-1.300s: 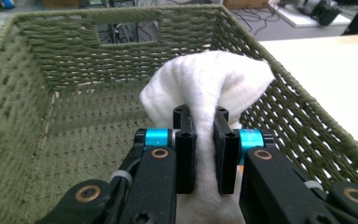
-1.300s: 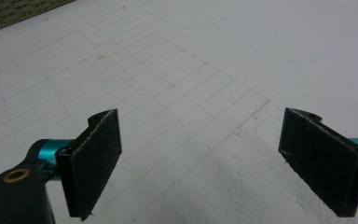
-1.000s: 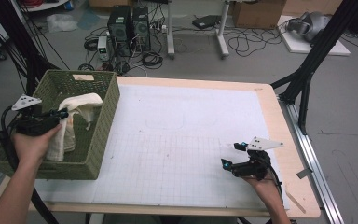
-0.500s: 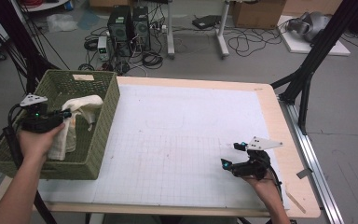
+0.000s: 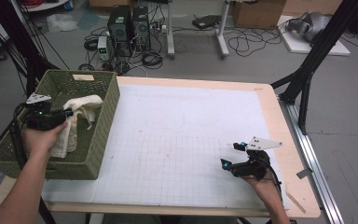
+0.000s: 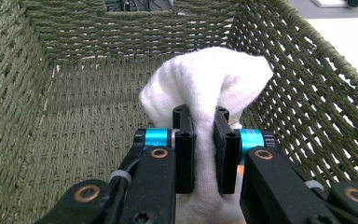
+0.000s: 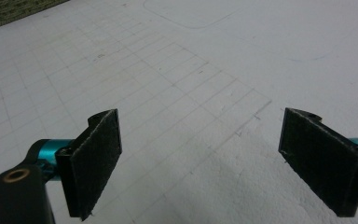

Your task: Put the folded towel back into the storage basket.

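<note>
**Left claw pinches the towel inside the basket**

The left claw (image 6: 202, 149) is clamped on a white towel (image 6: 205, 81), its 2 black pads pressed flat against a fold of the cloth from either side. In the left gripper view the towel bulges up just beyond the pad tips and drops away below them, so its long axis runs roughly up and down through the grip. In the high view the towel (image 5: 81, 112) drapes from the left claw (image 5: 66, 113) down into the green woven basket (image 5: 103, 135), with most of the cloth hanging below and slightly behind the claw, toward the person.

The basket walls rise on every side of the left claw; the wall toward the tabletop (image 5: 191, 140) stands close beside it. My reading is that the next move turns on this: the cloth hangs under the grip, so it will either settle on the basket floor directly beneath or have to clear that near wall.

The right claw (image 7: 223, 154) stands wide open and empty, well apart from the towel, low over the white gridded tabletop. The left hand (image 5: 42, 137) is by far the nearer.
</note>
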